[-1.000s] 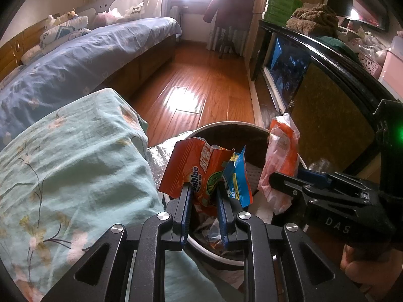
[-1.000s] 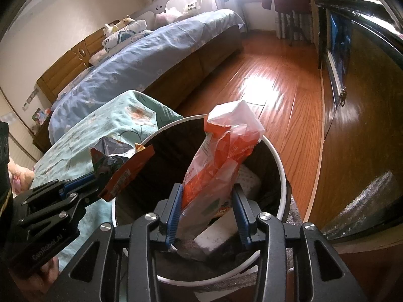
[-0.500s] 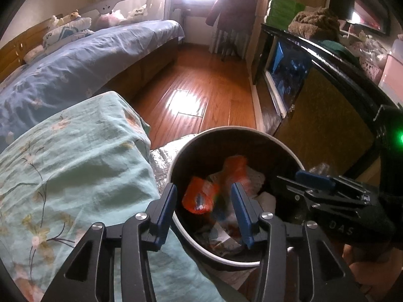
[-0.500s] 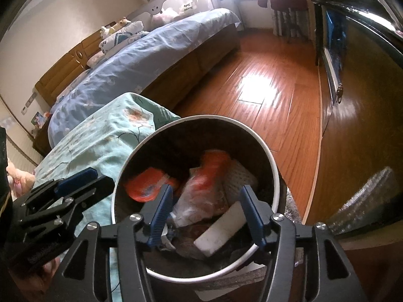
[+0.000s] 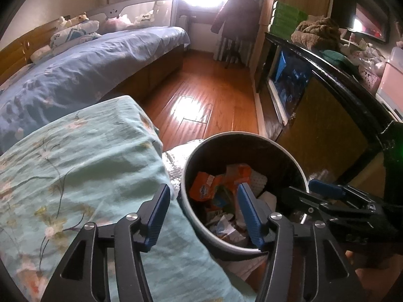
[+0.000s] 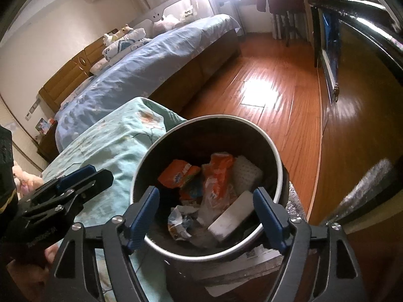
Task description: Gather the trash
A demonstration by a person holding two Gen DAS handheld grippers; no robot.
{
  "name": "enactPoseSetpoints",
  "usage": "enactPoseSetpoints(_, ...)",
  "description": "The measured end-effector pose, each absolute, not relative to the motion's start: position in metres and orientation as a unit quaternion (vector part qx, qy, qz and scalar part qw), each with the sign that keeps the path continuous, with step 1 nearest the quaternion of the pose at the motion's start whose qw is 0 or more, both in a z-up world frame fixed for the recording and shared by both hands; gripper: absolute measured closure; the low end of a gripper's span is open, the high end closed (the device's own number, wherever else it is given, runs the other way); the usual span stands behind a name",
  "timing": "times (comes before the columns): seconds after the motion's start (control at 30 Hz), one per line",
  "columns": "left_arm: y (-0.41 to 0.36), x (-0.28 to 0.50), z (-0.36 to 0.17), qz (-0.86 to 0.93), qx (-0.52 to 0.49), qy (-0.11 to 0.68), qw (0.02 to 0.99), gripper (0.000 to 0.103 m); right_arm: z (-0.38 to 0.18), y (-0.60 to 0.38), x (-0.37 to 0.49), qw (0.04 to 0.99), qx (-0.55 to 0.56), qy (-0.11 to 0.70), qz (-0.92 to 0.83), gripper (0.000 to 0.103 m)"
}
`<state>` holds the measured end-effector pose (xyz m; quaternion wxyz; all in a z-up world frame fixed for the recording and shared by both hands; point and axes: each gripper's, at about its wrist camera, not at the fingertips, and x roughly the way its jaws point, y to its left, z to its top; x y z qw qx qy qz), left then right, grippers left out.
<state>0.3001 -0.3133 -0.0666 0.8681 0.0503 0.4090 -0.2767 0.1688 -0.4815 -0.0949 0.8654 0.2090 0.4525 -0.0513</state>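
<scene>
Both wrappers (image 6: 201,176), gripped a second ago, now lie inside the bin (image 6: 275,156), so this drop looks done. Left tongs (image 5: 201,211) and right tongs (image 6: 206,211) gape empty over the near rim. Quilt (image 5: 88,163) crowds the bin's left side and a cabinet (image 5: 327,125) stands near its right, leaving upward and backward as the free ways out.

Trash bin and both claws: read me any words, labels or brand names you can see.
No text reads clearly.
Orange wrapper in the trash bin: blue logo, print too blurred.
Left claw: lettering on its body, too blurred.
Right claw: lettering on its body, too dim.
Bed rail tags: too small.
</scene>
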Motion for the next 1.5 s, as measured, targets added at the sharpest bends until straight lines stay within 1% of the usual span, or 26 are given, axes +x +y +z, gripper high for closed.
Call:
enactPoseSetpoints(0.03, -0.310, 0.299, -0.066, -0.276, 0.049, 0.409, 0.868, 0.043, -0.094, -0.480, 0.168, 0.865, 0.210, 0.453, -0.050, 0.020)
enactPoseSetpoints(0.1, -0.302, 0.293, -0.065, -0.278, 0.047, 0.410, 0.867, 0.041, -0.092, -0.476, 0.162, 0.866, 0.215, 0.449, -0.052, 0.019)
enactPoseSetpoints(0.3, -0.263, 0.267, -0.061, -0.266, 0.041, 0.401, 0.876, 0.031, -0.085, -0.463, 0.142, 0.863, 0.245, 0.437, -0.061, 0.014)
enactPoseSetpoints(0.37, -0.247, 0.253, -0.059, -0.258, 0.040, 0.392, 0.882, 0.023, -0.080, -0.456, 0.136, 0.864, 0.257, 0.430, -0.059, 0.008)
enactPoseSetpoints(0.4, -0.242, 0.247, -0.058, -0.252, 0.043, 0.387, 0.886, 0.022, -0.077, -0.452, 0.132, 0.864, 0.264, 0.425, -0.059, 0.001)
enactPoseSetpoints(0.53, -0.218, 0.219, -0.055, -0.207, 0.056, 0.372, 0.903, 0.009, -0.065, -0.428, 0.118, 0.873, 0.271, 0.402, -0.052, 0.000)
enactPoseSetpoints(0.57, -0.210, 0.211, -0.054, -0.195, 0.058, 0.366, 0.908, 0.008, -0.063, -0.421, 0.116, 0.875, 0.267, 0.400, -0.047, 0.000)
enactPoseSetpoints(0.7, -0.184, 0.187, -0.048, -0.158, 0.053, 0.353, 0.921, 0.006, -0.053, -0.392, 0.100, 0.893, 0.225, 0.383, -0.068, 0.000)
enactPoseSetpoints(0.77, -0.175, 0.173, -0.046, -0.136, 0.056, 0.336, 0.930, 0.006, -0.050, -0.380, 0.091, 0.907, 0.204, 0.360, -0.083, 0.000)
enactPoseSetpoints(0.83, -0.162, 0.153, -0.041, -0.116, 0.050, 0.302, 0.945, 0.006, -0.047, -0.374, 0.081, 0.920, 0.192, 0.330, -0.088, 0.000)
enactPoseSetpoints(0.97, -0.141, 0.119, -0.036, -0.095, 0.039, 0.243, 0.965, 0.006, -0.036, -0.366, 0.071, 0.933, 0.176, 0.298, -0.095, 0.000)
enactPoseSetpoints(1.1, -0.131, 0.096, -0.030, -0.083, 0.055, 0.230, 0.968, 0.006, -0.011, -0.351, 0.073, 0.943, 0.139, 0.291, -0.080, 0.000)
enactPoseSetpoints(1.17, -0.127, 0.086, -0.024, -0.084, 0.058, 0.219, 0.970, 0.001, 0.005, -0.342, 0.069, 0.953, 0.126, 0.267, -0.069, 0.000)
enactPoseSetpoints(1.27, -0.119, 0.070, -0.016, -0.076, 0.049, 0.197, 0.976, 0.001, 0.026, -0.327, 0.062, 0.968, 0.102, 0.226, -0.047, 0.000)
enactPoseSetpoints(1.33, -0.117, 0.064, -0.018, -0.064, 0.050, 0.183, 0.980, 0.001, 0.024, -0.315, 0.063, 0.971, 0.078, 0.223, -0.045, 0.000)
enactPoseSetpoints(1.5, -0.115, 0.058, -0.030, -0.058, 0.044, 0.189, 0.979, 0.001, 0.006, -0.298, 0.053, 0.977, 0.044, 0.197, -0.074, 0.000)
